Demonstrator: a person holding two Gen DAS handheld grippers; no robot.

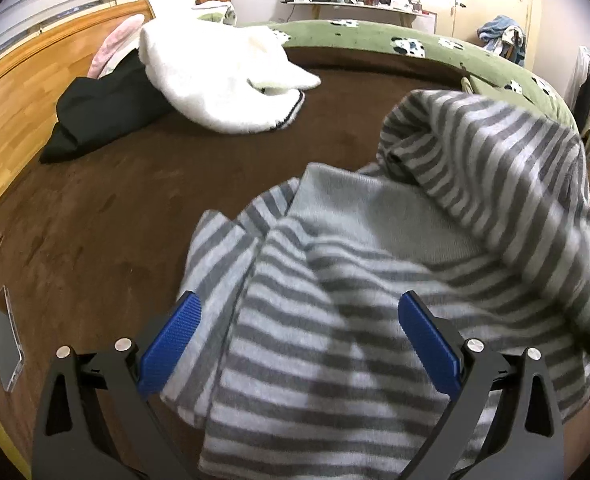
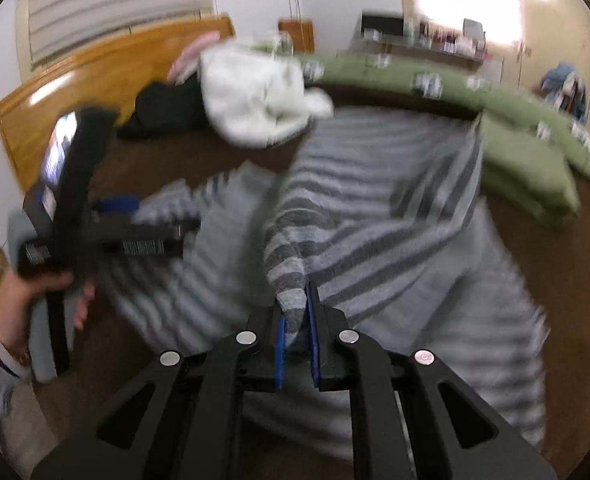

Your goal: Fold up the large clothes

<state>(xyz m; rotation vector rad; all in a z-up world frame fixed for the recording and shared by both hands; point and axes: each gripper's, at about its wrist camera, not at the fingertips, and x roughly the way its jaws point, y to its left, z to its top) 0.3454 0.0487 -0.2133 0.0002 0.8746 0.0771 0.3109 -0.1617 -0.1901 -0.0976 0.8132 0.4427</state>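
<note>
A grey and white striped sweater (image 1: 335, 320) lies bunched on the brown bed cover (image 1: 115, 208). My left gripper (image 1: 299, 312) is open, its blue pads (image 1: 171, 344) spread wide just above the sweater's near part, holding nothing. My right gripper (image 2: 297, 316) is shut on a fold of the striped sweater (image 2: 291, 276) and lifts it, so a flap hangs raised at the right in the left wrist view (image 1: 495, 152). The left gripper also shows in the right wrist view (image 2: 127, 224), held in a hand at the left. The right wrist view is blurred by motion.
A white fluffy garment (image 1: 223, 76) and a black garment (image 1: 103, 112) lie at the far side by the wooden headboard (image 1: 35, 80). A green patterned quilt (image 1: 415, 44) runs along the far edge. A phone (image 1: 5, 344) lies at the left on the cover.
</note>
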